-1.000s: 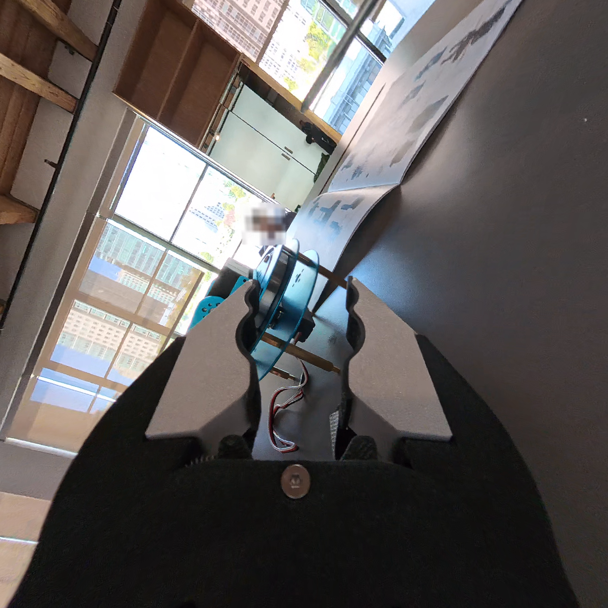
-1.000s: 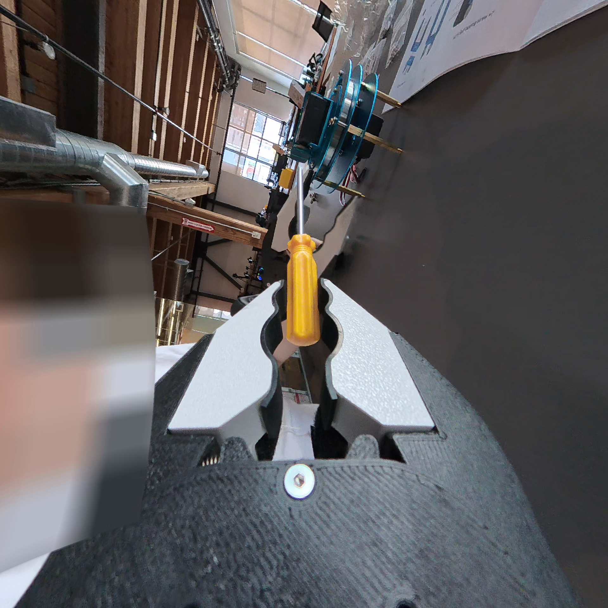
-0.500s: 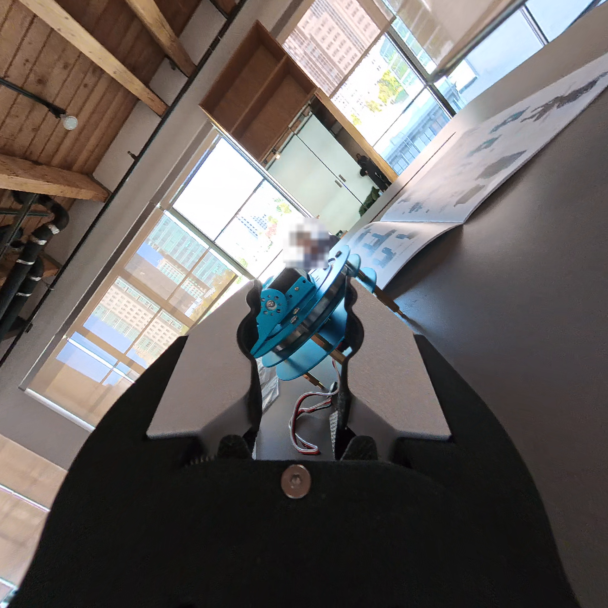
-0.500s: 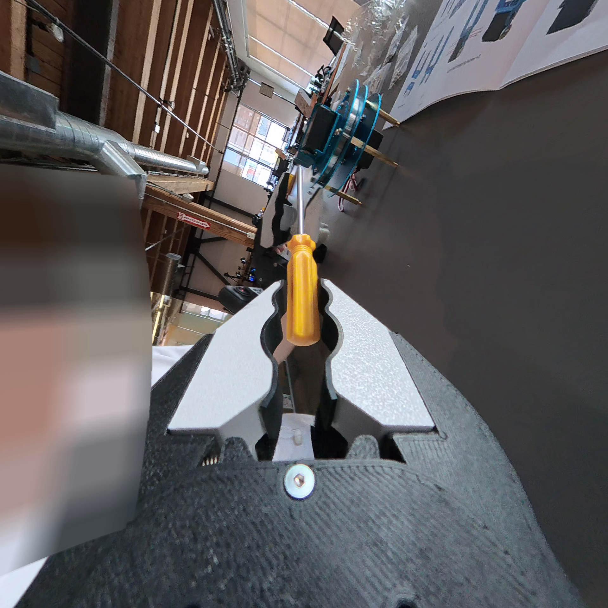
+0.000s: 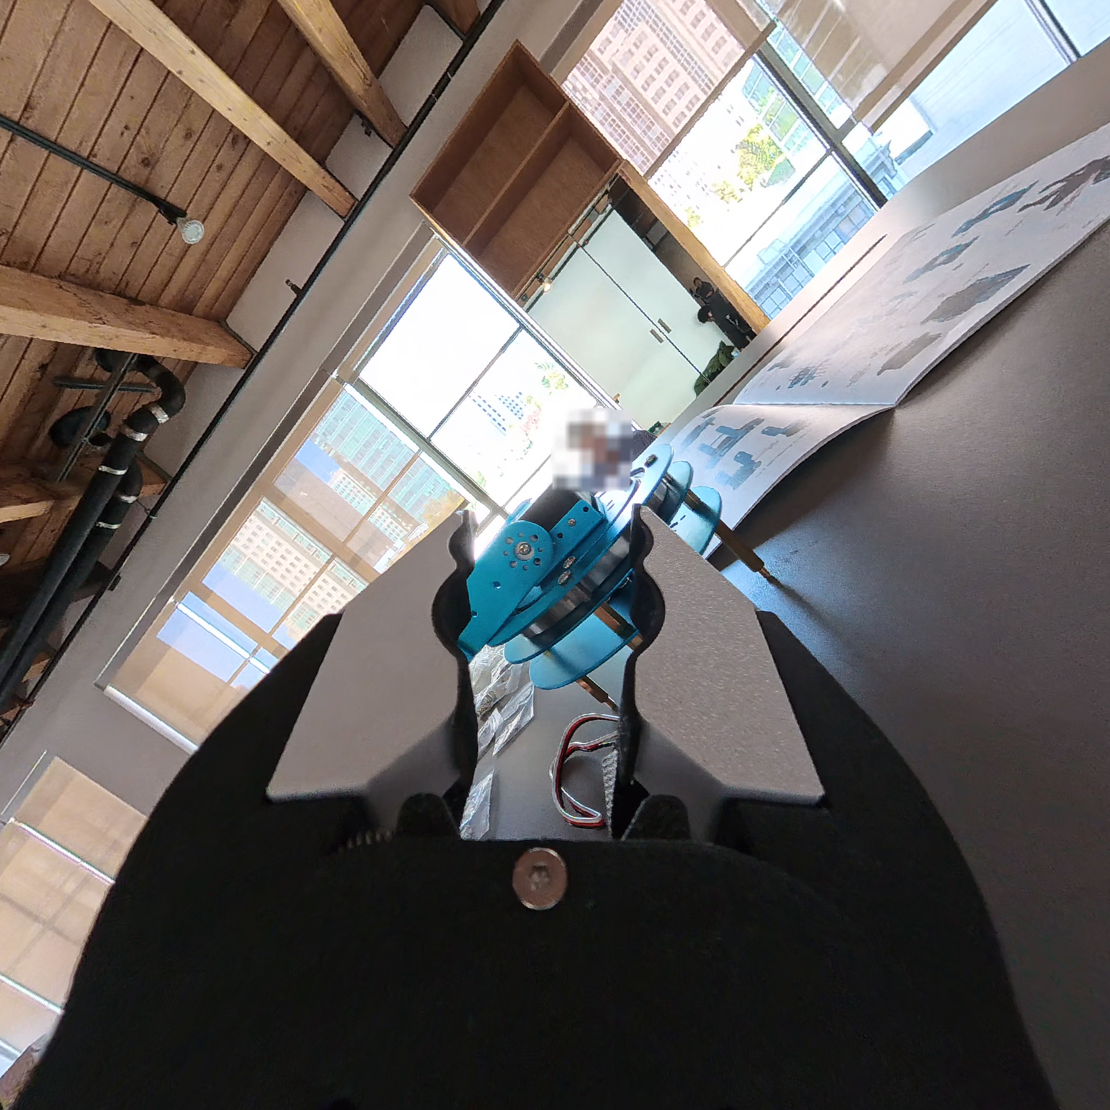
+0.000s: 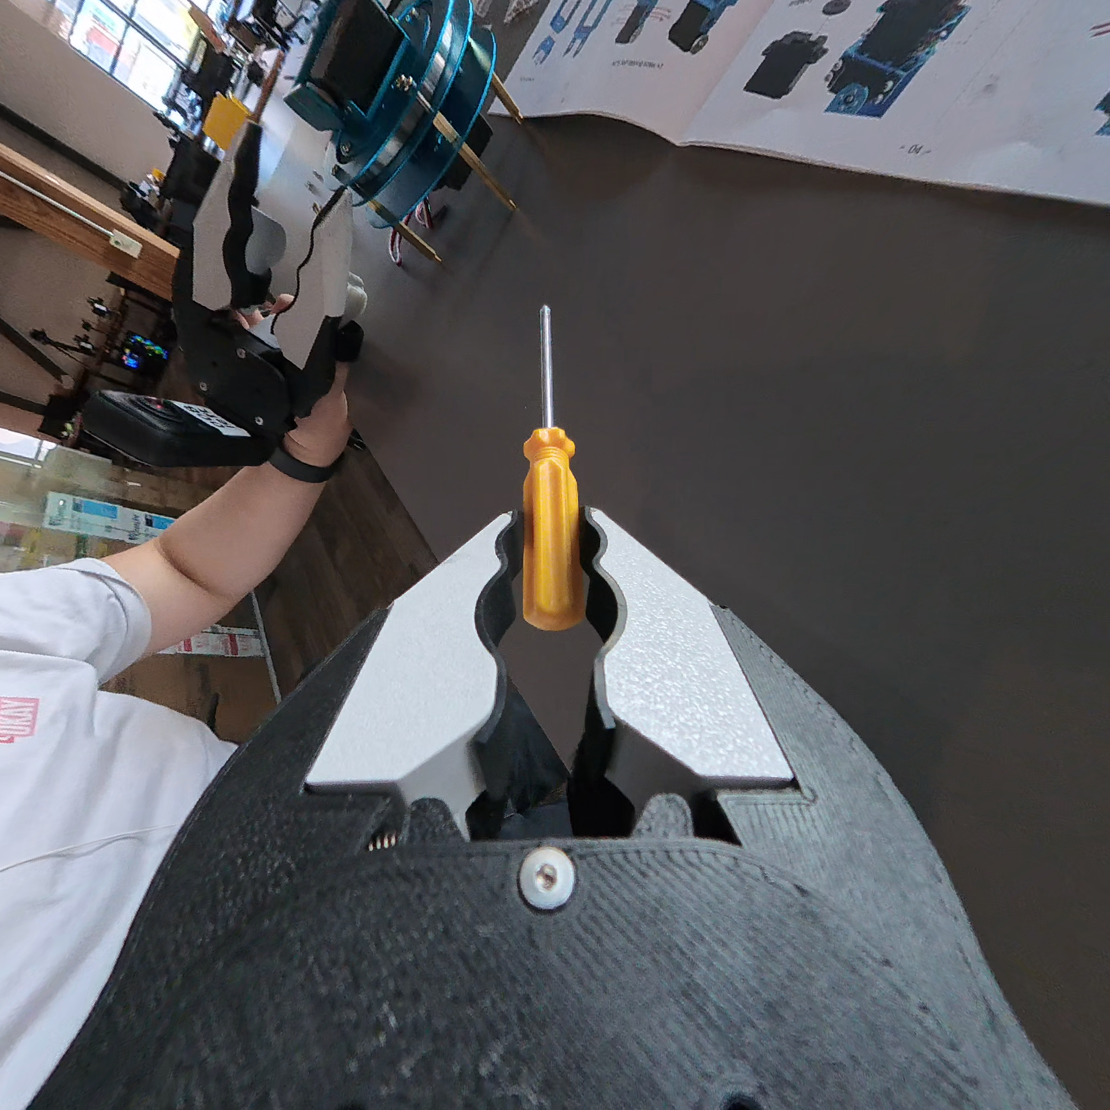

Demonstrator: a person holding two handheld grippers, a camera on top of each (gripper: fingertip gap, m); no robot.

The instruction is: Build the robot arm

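Observation:
A blue metal disc assembly (image 5: 540,576) with a black servo stands on brass standoffs on the dark table (image 5: 931,661). My left gripper (image 5: 549,516) is open, and the assembly's blue bracket shows between its fingertips. From the right wrist view the left gripper (image 6: 294,168) sits just beside the assembly (image 6: 390,78); contact cannot be told. My right gripper (image 6: 549,522) is shut on the orange handle of a screwdriver (image 6: 549,480). Its thin shaft points forward over bare table (image 6: 781,360), well short of the assembly.
An open instruction booklet (image 5: 901,336) lies on the table beyond the assembly, also in the right wrist view (image 6: 841,72). Red and white wires (image 5: 570,775) trail from the assembly. Small plastic bags (image 5: 501,703) lie near it. A person's arm (image 6: 240,540) holds the left gripper.
The left gripper has swung so the assembly's bracket now sits centred between its open fingers. The right gripper has tilted down with the screwdriver, whose tip now points at bare table.

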